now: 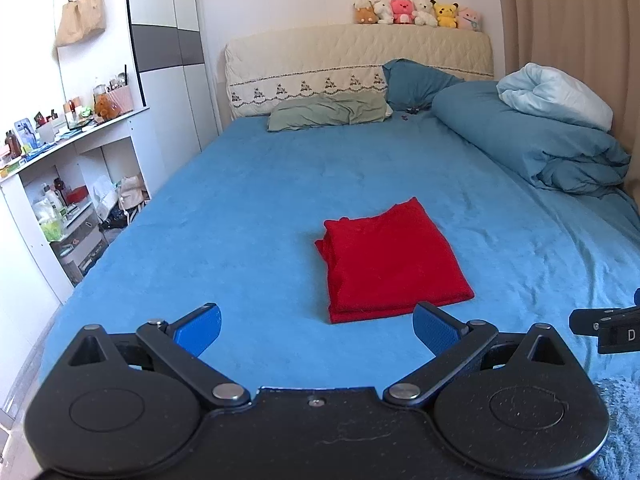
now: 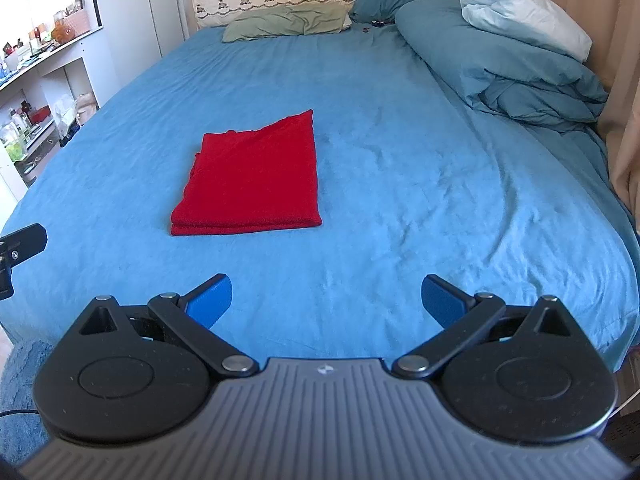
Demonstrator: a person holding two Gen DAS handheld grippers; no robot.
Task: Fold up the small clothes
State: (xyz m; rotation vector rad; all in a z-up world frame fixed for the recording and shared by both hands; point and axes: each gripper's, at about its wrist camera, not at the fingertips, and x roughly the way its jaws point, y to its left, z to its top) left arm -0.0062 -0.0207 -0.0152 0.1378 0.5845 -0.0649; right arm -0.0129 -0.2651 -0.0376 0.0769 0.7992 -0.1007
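Both tools empty: my left gripper [image 1: 316, 330] wide open, right gripper [image 2: 326, 300] wide open, neither touching anything. Red cloth [image 1: 390, 260] lies folded flat mid-bed on blue sheet [image 2: 400, 160], layered edge toward me. I judge fold nearly done. Risk: careless pinch at near edge drags top layer, fold slips apart.

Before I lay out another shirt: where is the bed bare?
Bare sheet lies right of the red folded garment, up to the duvet pile, and between garment and green pillow. The headboard end is crowded.
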